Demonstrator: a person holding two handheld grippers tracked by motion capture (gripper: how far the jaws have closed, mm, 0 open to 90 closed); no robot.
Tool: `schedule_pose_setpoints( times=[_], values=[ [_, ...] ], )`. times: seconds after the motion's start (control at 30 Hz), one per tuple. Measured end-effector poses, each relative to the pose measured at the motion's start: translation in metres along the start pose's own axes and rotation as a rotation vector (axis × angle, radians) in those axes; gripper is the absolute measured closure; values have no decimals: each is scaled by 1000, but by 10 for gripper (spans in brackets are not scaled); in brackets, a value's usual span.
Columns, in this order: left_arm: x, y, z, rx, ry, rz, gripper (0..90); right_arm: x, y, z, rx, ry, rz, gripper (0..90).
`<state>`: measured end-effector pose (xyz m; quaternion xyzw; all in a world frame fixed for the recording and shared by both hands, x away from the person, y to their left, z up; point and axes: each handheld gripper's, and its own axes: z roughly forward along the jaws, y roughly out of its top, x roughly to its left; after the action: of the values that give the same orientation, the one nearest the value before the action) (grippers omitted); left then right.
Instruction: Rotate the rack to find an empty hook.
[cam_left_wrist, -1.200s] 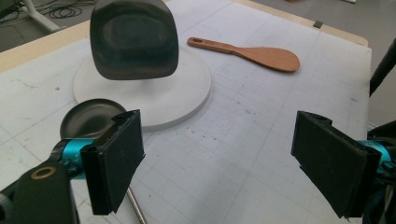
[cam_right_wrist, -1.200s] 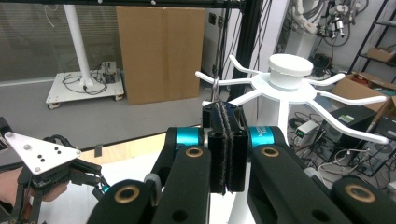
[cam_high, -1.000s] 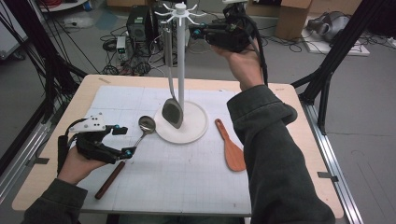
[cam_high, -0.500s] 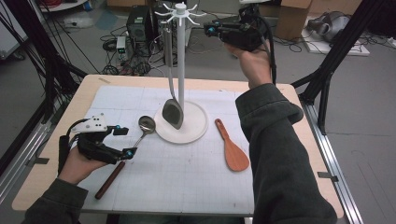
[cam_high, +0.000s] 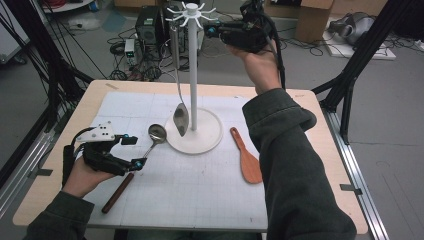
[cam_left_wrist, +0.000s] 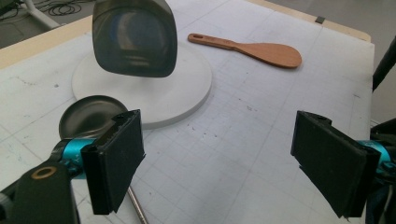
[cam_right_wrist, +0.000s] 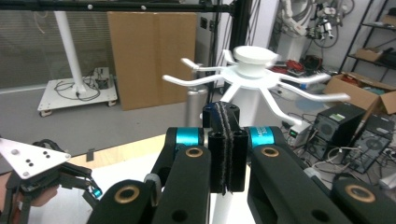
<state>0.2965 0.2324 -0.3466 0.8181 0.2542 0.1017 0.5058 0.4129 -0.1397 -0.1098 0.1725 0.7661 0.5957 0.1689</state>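
Left claw (cam_high: 131, 151): released, jaws wide, low over the counter (cam_high: 210, 200), straddling the ladle (cam_high: 135, 165) (bowl just beside one pad, wooden handle trailing toward the counter's near edge). Right claw (cam_high: 212, 31): clenched on nothing, raised beside the white rack (cam_high: 192, 75) top. Hanging spoon (cam_high: 180, 117): on a rack hook, above the round base. Wooden rice paddle (cam_high: 246, 159): flat, right of base. Right gripper view: rack hooks (cam_right_wrist: 261, 77) close up. No readable writing.

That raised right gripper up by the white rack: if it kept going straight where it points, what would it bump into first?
Probably the white utensil rack's hooked crown: the right gripper, jaws shut together and empty, aims right at it in its own view. How far off it is, I can't tell.
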Motion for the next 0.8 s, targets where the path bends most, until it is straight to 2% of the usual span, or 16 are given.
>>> schedule_pose_setpoints(
  times=[0.6, 0.8],
  values=[
    [1, 0, -1, -9, 3, 1, 175, 15, 4, 19, 7, -4, -16, 900],
    [2, 0, -2, -16, 6, -4, 176, 17, 5, 20, 3, -1, -13, 900]
  ],
)
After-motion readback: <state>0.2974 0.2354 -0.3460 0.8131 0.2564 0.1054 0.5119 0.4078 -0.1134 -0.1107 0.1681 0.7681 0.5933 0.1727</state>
